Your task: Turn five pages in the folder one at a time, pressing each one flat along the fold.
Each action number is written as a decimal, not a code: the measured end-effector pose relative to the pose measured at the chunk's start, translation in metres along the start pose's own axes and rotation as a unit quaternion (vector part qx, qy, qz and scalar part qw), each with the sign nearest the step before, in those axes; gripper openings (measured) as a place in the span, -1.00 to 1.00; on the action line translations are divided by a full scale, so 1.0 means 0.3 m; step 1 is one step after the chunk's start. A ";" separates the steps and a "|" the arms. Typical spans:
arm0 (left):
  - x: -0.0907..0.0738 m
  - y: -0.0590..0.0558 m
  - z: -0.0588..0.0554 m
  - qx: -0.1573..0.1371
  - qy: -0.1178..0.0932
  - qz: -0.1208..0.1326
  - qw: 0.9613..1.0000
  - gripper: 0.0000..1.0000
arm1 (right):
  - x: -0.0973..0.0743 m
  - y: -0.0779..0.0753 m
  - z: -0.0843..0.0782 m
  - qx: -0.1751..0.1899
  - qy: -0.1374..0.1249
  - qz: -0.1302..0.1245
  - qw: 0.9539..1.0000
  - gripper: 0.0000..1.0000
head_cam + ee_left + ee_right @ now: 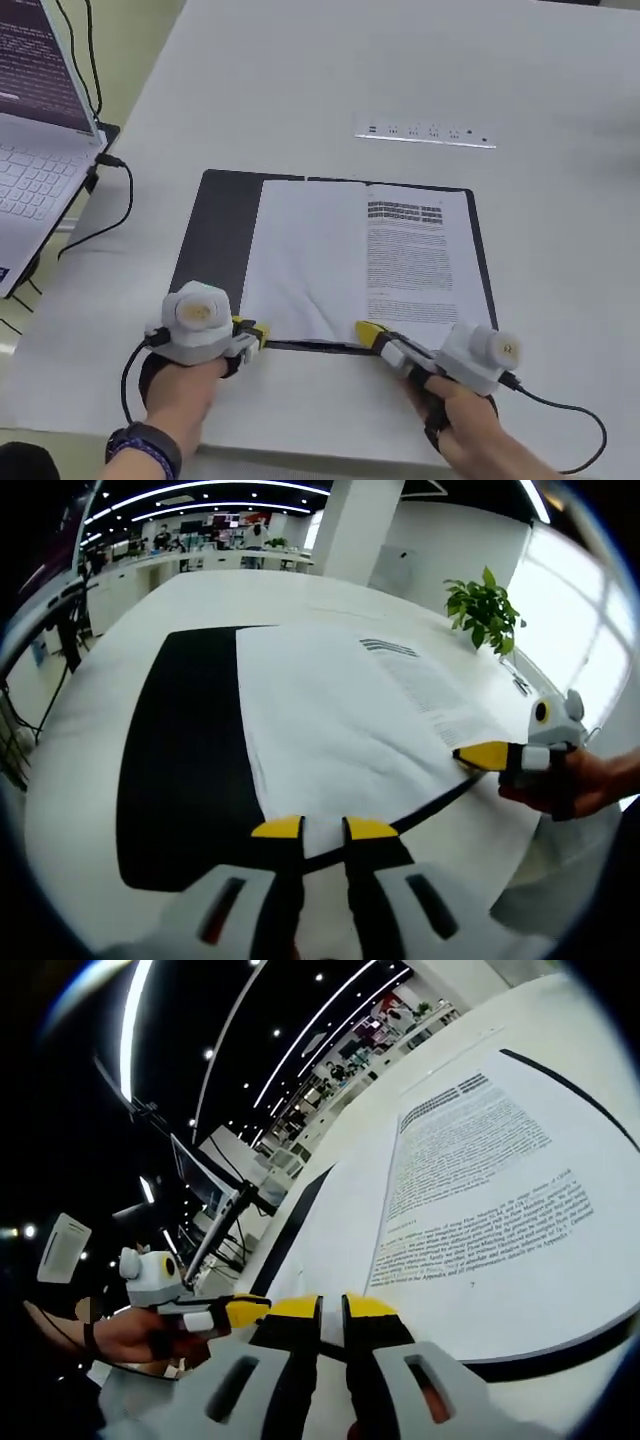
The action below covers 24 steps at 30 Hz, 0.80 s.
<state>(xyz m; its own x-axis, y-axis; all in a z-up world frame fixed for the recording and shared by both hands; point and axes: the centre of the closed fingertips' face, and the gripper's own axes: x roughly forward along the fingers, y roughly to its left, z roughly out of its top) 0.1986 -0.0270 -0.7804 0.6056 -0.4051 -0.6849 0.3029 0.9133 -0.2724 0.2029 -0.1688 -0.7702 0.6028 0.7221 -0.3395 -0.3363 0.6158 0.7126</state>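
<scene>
Though left tool point(323, 827) and right tool point(330, 1306) are nearly closed at the folder point(215, 240) edge, any grip is indiscernible.

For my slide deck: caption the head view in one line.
Left gripper and right gripper at the bottom edge of an open black folder on a white table.

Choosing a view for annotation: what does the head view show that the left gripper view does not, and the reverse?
Head view: a silver laptop's white keyboard and the person's left hand with a dark wristband. Left gripper view: a green leafy potted plant, a white square pillar and ceiling light strips. Both: the open black folder, its white printed page, the left gripper and the right gripper.
</scene>
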 end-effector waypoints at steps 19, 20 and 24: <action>-0.132 -0.078 0.076 0.056 -0.026 -0.025 0.998 -0.26 | -0.161 -0.006 0.132 -0.088 -0.020 -0.037 0.995 -0.25; -0.138 -0.079 0.076 0.061 -0.026 -0.025 0.997 -0.25 | -0.170 -0.004 0.138 -0.095 -0.021 -0.037 0.995 -0.22; -0.179 -0.082 0.083 0.080 -0.030 -0.028 0.996 -0.20 | -0.215 0.000 0.165 -0.139 -0.012 -0.039 0.989 -0.13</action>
<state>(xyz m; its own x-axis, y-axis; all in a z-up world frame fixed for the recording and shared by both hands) 0.1768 -0.0288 -0.7201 0.6254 -0.4618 -0.6289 0.4487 0.8723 -0.1944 0.1998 -0.2309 -0.7180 0.6501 0.6640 -0.3695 -0.4732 0.7342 0.4869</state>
